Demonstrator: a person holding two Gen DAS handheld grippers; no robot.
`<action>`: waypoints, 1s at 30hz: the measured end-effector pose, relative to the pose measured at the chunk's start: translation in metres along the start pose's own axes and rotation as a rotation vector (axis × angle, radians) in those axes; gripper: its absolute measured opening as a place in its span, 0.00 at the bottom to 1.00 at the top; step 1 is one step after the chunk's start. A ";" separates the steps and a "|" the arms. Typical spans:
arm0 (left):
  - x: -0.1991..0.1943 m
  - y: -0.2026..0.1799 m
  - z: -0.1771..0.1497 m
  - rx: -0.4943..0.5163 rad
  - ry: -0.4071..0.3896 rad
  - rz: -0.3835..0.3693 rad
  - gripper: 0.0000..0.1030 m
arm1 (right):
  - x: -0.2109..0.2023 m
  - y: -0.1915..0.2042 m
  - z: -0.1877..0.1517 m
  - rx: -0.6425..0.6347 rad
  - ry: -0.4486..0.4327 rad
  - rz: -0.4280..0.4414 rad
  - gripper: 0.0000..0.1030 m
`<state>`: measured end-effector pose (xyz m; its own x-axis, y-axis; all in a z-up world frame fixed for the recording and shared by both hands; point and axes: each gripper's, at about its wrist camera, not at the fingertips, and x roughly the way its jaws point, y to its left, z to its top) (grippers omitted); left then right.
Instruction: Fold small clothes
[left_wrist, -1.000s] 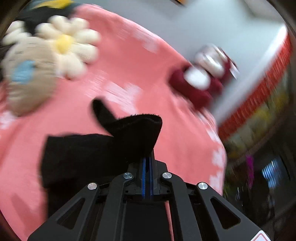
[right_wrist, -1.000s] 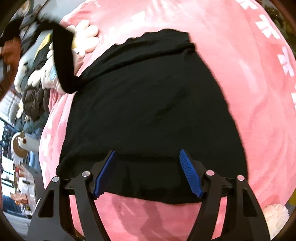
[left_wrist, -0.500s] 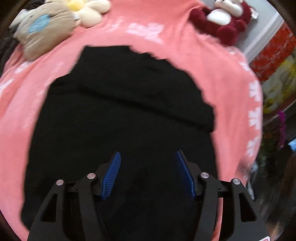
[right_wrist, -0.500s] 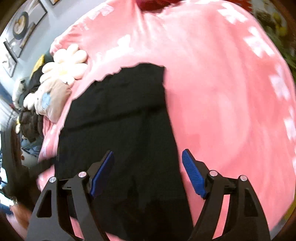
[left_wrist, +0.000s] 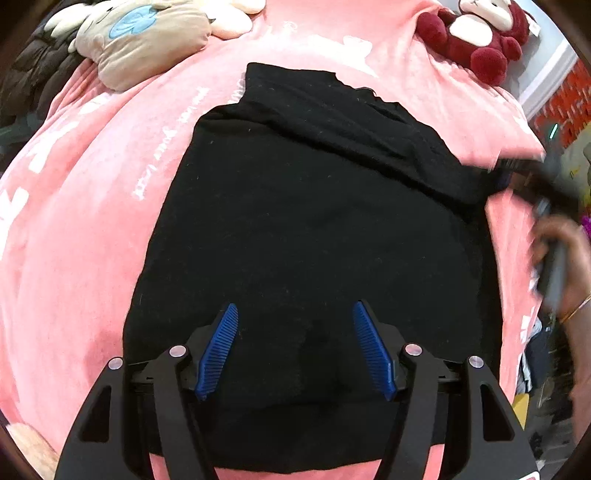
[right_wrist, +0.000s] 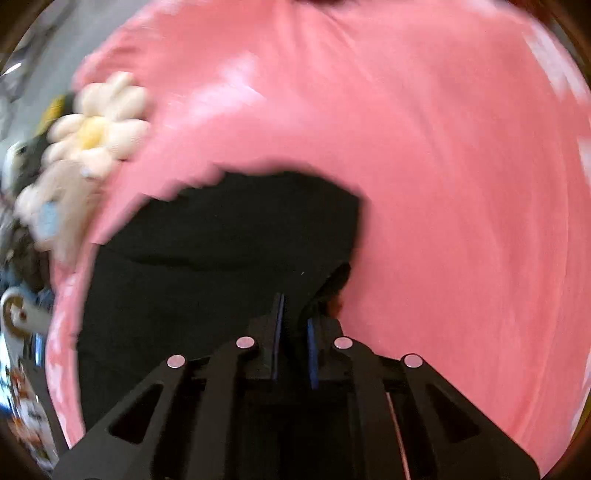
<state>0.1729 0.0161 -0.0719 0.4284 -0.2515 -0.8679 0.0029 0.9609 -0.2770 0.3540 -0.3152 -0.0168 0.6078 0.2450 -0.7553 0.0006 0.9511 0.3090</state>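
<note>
A black garment (left_wrist: 314, 221) lies spread flat on a pink blanket (left_wrist: 74, 240), with a folded band across its far part. My left gripper (left_wrist: 295, 306) hovers over the garment's near part, its jaws opening and holding nothing. My right gripper (right_wrist: 293, 310) sits at the garment's (right_wrist: 221, 258) right edge. Its jaws are closing, with a raised fold of black cloth pinched between the blue pads. In the left wrist view the right gripper (left_wrist: 513, 173) is a blur at the garment's far right corner, with a person's hand (left_wrist: 565, 258) behind it.
A beige plush pillow (left_wrist: 147, 40) and a dark jacket (left_wrist: 33, 74) lie at the far left. A dark red plush toy (left_wrist: 480, 33) sits at the far right. A white flower cushion (right_wrist: 96, 129) lies left of the garment. Pink blanket (right_wrist: 443, 184) stretches to the right.
My left gripper let go of the black cloth, opened and dropped over the spread garment. My right gripper slid to the garment's right edge and closed on a fold there.
</note>
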 end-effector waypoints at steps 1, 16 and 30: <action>0.001 0.000 0.002 0.000 -0.007 0.004 0.61 | -0.012 0.009 0.010 -0.013 -0.036 0.037 0.08; -0.003 0.020 0.029 -0.066 -0.055 0.023 0.67 | 0.005 -0.059 -0.054 0.033 0.086 -0.209 0.47; -0.008 0.024 -0.007 -0.087 0.016 0.029 0.67 | -0.071 -0.050 -0.205 0.010 0.281 -0.098 0.02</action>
<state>0.1628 0.0403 -0.0743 0.4130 -0.2257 -0.8823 -0.0883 0.9543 -0.2854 0.1485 -0.3414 -0.0971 0.3611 0.1959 -0.9117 0.0569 0.9712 0.2313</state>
